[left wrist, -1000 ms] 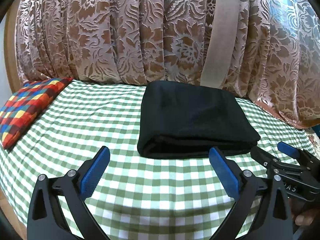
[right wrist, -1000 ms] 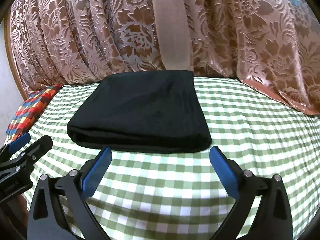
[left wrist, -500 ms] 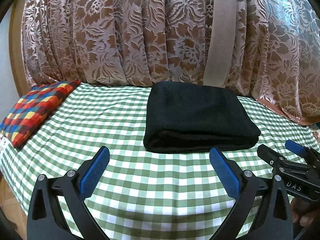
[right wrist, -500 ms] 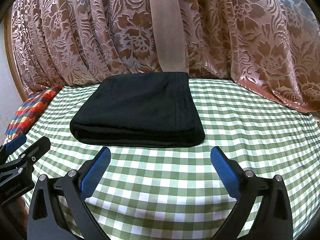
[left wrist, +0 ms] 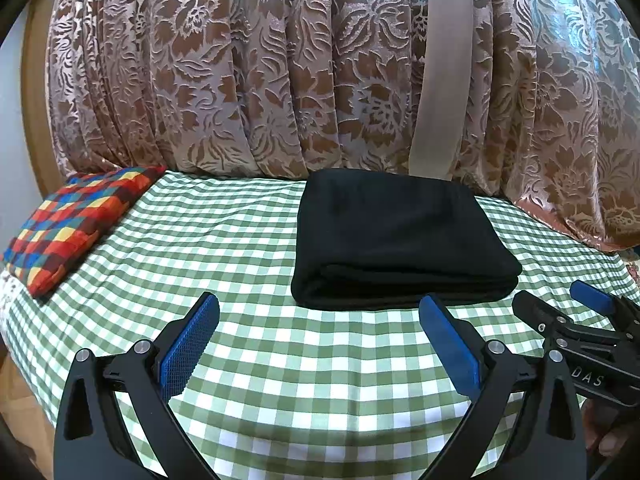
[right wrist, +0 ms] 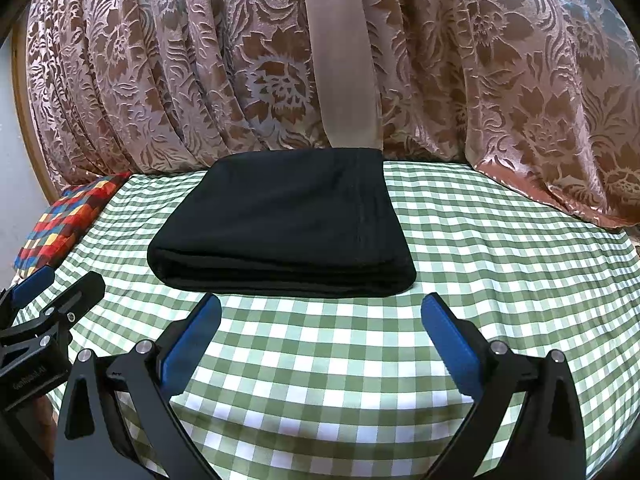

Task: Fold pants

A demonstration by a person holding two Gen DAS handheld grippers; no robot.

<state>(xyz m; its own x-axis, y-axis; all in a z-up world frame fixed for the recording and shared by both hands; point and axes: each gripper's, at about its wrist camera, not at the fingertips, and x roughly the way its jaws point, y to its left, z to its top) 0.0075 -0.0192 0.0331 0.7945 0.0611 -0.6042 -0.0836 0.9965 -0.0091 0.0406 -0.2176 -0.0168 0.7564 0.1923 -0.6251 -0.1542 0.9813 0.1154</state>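
The left hand-held gripper is wide open and holds nothing. Its blue pads hang over the green checked cloth and do not touch the pants. The right hand-held gripper is wide open too, with nothing between its blue pads. It sits just in front of the pants and is not touching them.

The black pants are folded into a thick flat pile. They lie on the checked cloth near the back, close to the brown flower curtain. The pile is wider from side to side than from front to back. Its rolled, stacked edge faces the two grippers.

The left view shows the whole bright patchwork cushion at the far left of the cloth, well apart from the pants. It also shows the right hand-held gripper at the right edge, near the front right corner of the pants. The right view shows only part of the cushion and the left hand-held gripper at the left edge. There the pants sit in the middle, with more bare cloth to their right
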